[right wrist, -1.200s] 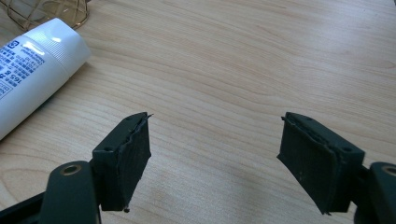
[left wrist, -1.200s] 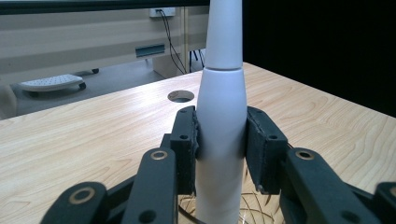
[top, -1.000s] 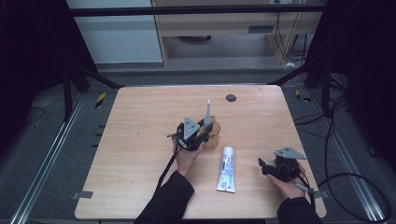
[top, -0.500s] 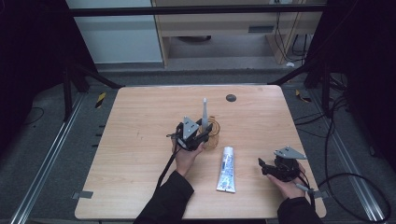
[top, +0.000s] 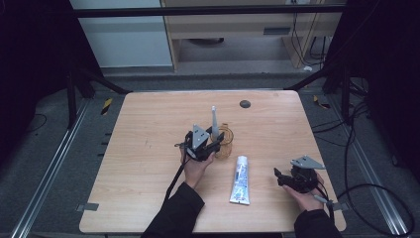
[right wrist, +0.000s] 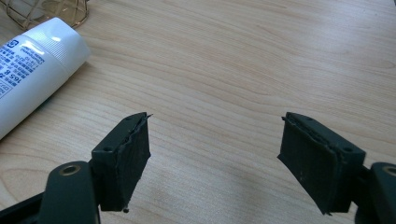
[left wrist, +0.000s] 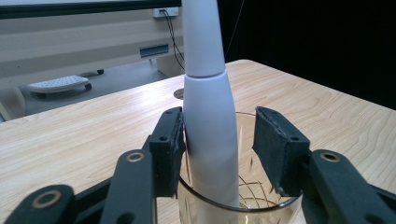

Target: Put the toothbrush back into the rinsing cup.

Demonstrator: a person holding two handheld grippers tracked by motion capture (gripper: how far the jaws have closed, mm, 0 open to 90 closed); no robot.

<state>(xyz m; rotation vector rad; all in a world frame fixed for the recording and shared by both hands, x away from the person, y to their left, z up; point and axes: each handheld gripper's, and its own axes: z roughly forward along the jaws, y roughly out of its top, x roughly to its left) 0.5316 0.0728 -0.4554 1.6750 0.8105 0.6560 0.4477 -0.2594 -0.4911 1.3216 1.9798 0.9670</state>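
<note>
A white electric toothbrush handle [left wrist: 208, 140] stands upright in a clear glass cup [left wrist: 210, 203] near the table's middle [top: 214, 121]. My left gripper [left wrist: 219, 135] straddles the brush above the glass rim. Its jaws have just been opening. The left pad still rests against the brush and the right pad [left wrist: 273, 149] stands clear of it. In the high view the left gripper [top: 213, 145] sits beside the cup [top: 226, 142]. My right gripper [top: 277, 177] rests open at the front right, with bare wood between its jaws [right wrist: 217, 149].
A white toothpaste tube [top: 240, 179] lies flat between the two hands, its end at the upper left of the right gripper view [right wrist: 32, 56]. A dark round cap [top: 244, 103] sits in the wooden table [top: 148, 129] toward the far edge.
The toothbrush has gone from leaning to upright in the glass. The left gripper's jaws have spread apart around it. The right hand has kept still.
</note>
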